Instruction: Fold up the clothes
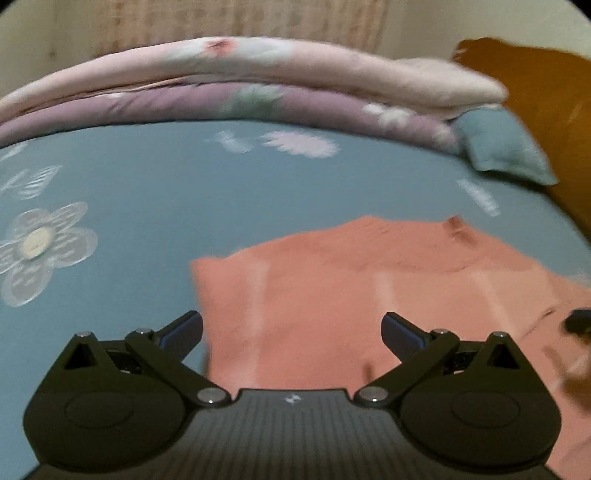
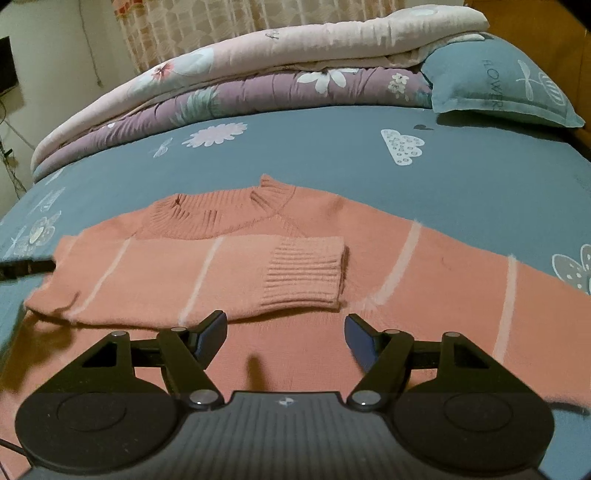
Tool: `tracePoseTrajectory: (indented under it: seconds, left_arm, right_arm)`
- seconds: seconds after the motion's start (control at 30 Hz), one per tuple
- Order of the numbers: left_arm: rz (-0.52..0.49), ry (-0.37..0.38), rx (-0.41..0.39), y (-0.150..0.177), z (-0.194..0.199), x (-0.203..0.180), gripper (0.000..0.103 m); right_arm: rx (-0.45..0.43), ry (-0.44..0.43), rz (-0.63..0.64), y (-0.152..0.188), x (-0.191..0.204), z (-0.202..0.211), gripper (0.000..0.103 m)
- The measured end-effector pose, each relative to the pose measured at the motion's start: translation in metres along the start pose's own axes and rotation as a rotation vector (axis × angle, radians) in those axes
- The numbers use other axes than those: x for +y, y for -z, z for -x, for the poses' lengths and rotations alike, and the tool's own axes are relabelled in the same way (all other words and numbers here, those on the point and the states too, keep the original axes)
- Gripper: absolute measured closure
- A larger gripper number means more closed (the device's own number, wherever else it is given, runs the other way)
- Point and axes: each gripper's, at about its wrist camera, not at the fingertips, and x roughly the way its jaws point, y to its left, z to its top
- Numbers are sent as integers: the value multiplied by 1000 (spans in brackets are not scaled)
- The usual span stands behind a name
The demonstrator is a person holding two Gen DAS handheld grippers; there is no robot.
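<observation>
A salmon-pink knitted sweater (image 2: pixel 332 266) with pale stripes lies flat on the blue bedsheet (image 2: pixel 314 155). Its left sleeve is folded across the chest, the ribbed cuff (image 2: pixel 306 273) ending near the middle; the other sleeve stretches out to the right. My right gripper (image 2: pixel 285 332) hovers open over the sweater's lower body, nothing between its fingers. My left gripper (image 1: pixel 291 330) is open above the sweater's (image 1: pixel 369 288) left edge, empty. In the right wrist view, a dark finger of the left gripper (image 2: pixel 26 268) shows at the sweater's left edge.
Folded quilts, pink over purple (image 2: pixel 240 74), are stacked along the far side of the bed. A blue pillow (image 2: pixel 498 85) lies at the far right by a wooden headboard (image 1: pixel 535 85). A curtain (image 2: pixel 221 26) hangs behind. Bare sheet surrounds the sweater.
</observation>
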Motion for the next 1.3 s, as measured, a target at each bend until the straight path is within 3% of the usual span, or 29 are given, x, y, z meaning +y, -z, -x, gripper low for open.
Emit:
tracePoseTrajectory:
  seconds: [0.1, 0.37, 0.57, 0.63, 0.73, 0.93, 1.1, 1.17, 1.2, 1.3]
  left_arm:
    - [-14, 38, 20, -5, -21, -4, 1]
    - [-56, -103, 84, -9, -47, 2, 1]
    - [-72, 73, 79, 11, -9, -19, 1]
    - [-102, 36, 139, 29, -14, -22, 1]
    - [-149, -4, 123, 39, -8, -28, 1]
    - [-75, 12, 112, 41, 2, -27, 1]
    - [-66, 0, 109, 39, -5, -25, 1]
    - [-53, -2, 109, 38, -5, -24, 1]
    - [-55, -4, 110, 38, -5, -25, 1]
    - [-68, -12, 111, 39, -4, -25, 1]
  right_arm:
    - [2, 0, 7, 0, 2, 1, 27]
    - [5, 2, -14, 6, -6, 11, 27]
    - [16, -44, -47, 6, -7, 7, 32]
    - [13, -65, -53, 4, -6, 4, 40]
    - [29, -118, -141, -3, -13, -3, 41]
    - [81, -216, -364, 3, -40, -29, 41]
    - [18, -279, -529, 1, -60, -48, 42]
    - [3, -272, -531, -1, -63, -52, 60]
    - [13, -259, -527, -1, -63, -53, 88]
    - [29, -263, -549, 1, -67, -47, 90]
